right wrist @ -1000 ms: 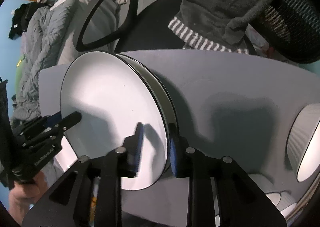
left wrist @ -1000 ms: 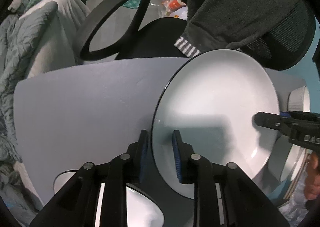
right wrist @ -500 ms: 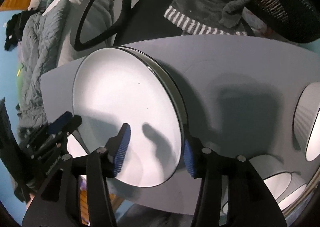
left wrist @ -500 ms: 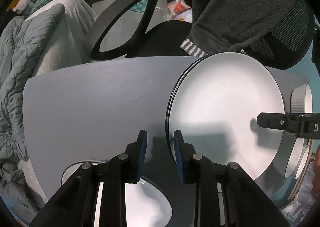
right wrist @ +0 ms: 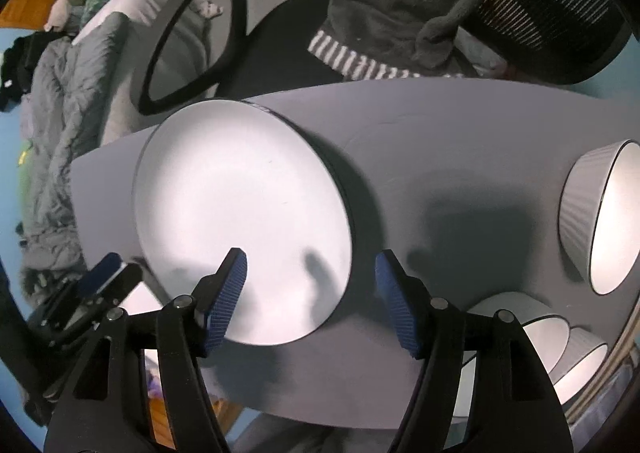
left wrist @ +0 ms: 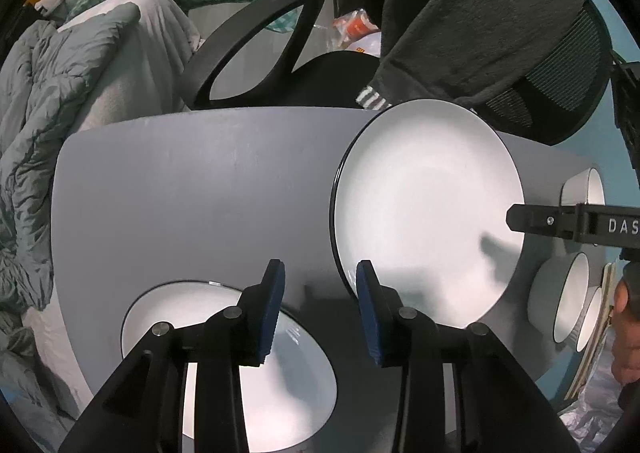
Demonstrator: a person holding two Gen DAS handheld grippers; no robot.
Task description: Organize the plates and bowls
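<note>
White plate [right wrist: 240, 213] lies released; both tongs (left [left wrist: 320, 301], right [right wrist: 312, 293]) point downward, just opened.

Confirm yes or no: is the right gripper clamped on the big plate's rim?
No: the right gripper stands open, its fingers clear of the big plate.

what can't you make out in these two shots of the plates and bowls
- Plate stack, right wrist view: the top plate covers the rest, so their number is unclear.
- Second plate, left wrist view: left gripper fingers hide much of it.
- Bowls, left wrist view: squeezed at the edge, number unclear.
- Right gripper, left wrist view: cut off by the frame.
</note>
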